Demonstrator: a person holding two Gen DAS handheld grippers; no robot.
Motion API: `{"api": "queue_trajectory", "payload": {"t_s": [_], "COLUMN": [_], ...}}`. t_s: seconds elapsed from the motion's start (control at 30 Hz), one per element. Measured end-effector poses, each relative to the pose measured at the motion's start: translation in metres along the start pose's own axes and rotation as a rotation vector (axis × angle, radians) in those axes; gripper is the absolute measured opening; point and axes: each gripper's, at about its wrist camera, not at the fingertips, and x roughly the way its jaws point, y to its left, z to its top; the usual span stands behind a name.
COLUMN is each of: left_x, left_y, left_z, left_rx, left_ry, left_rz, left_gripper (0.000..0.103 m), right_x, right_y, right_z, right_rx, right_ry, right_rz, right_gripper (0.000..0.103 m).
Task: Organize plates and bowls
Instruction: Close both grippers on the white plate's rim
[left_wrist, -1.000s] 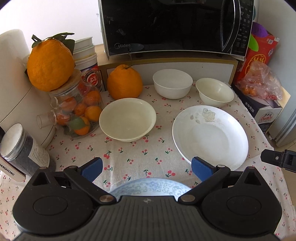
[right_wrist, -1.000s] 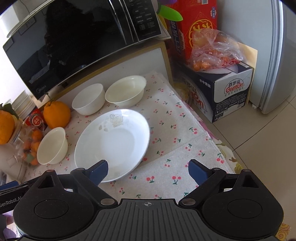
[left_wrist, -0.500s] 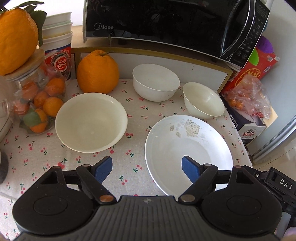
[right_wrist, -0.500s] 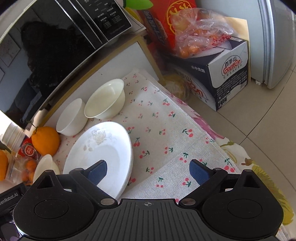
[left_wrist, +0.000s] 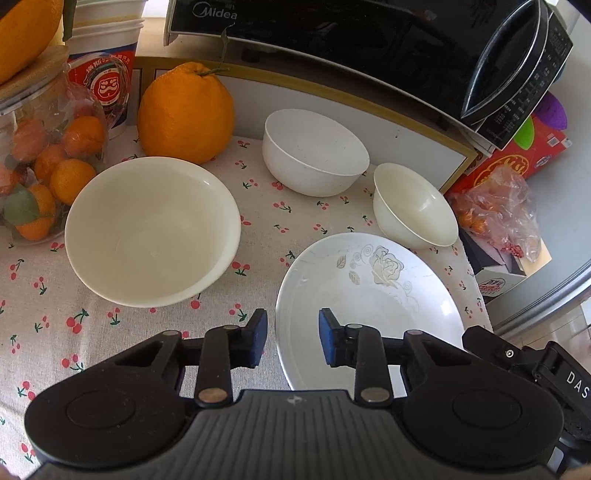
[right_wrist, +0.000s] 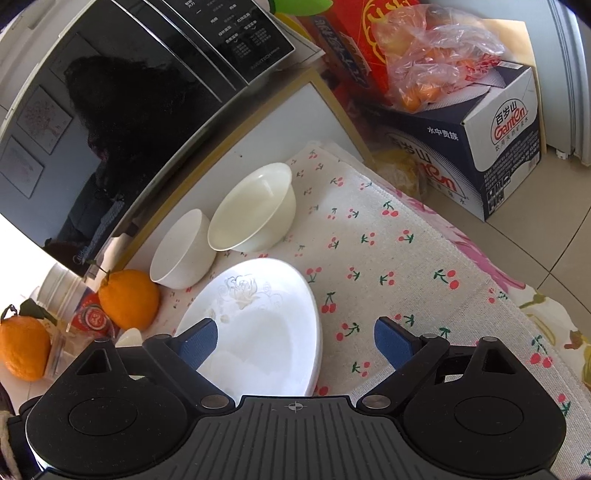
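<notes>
A white plate with a rose print (left_wrist: 373, 295) lies on the cherry-print cloth (left_wrist: 110, 317); it also shows in the right wrist view (right_wrist: 266, 325). A wide cream bowl (left_wrist: 151, 232) sits to its left. A white bowl (left_wrist: 314, 153) and a small cream bowl (left_wrist: 413, 206) stand behind it, also seen from the right wrist as the white bowl (right_wrist: 181, 251) and the cream bowl (right_wrist: 255, 210). My left gripper (left_wrist: 290, 339) straddles the plate's left rim, its jaws narrowed but apart. My right gripper (right_wrist: 295, 341) is open over the plate's right edge.
A black microwave (left_wrist: 369, 40) stands on a shelf behind the bowls. A large orange (left_wrist: 184, 114), a jar of small oranges (left_wrist: 48, 162) and paper cups are at the left. A cardboard box (right_wrist: 491, 147) with bagged fruit stands on the floor right of the table.
My left gripper has moved right and forward to the plate's left rim and its jaws have narrowed. My right gripper has moved in closer over the plate's right edge.
</notes>
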Motion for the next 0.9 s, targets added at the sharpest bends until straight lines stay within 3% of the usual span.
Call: {"api": "queue_trajectory", "payload": {"t_s": [0.1,0.17,0.37,0.7,0.9], "left_x": [0.004,0.006,0.009,0.005,-0.002], "left_y": [0.003,0.006,0.014,0.014,0.018], "left_z": [0.001,0.001,0.0,-0.002,0.0], "left_rx": [-0.02,-0.031,-0.074,-0.076,-0.099], "left_ry": [0.006,0.006,0.018,0.004,-0.002], "left_rz": [-0.002,0.005,-0.002,-0.004,-0.03], "left_gripper": [0.018,0.015,0.01,0.006,0.006], "right_x": [0.005,0.006,0.012,0.009,-0.002], "right_y": [-0.002,-0.004,-0.004,-0.012,-0.005], "right_z": [0.0,-0.001,-0.003,-0.001,0.002], "right_rx": [0.01,0.017,-0.011,0.065,0.034], "right_ry": [0.021,0.031,0.044,0.054,0.043], "right_rz": [0.009,0.013,0.0,0.01,0.024], "right_gripper": [0.07,0.053,0.027,0.016,0.014]}}
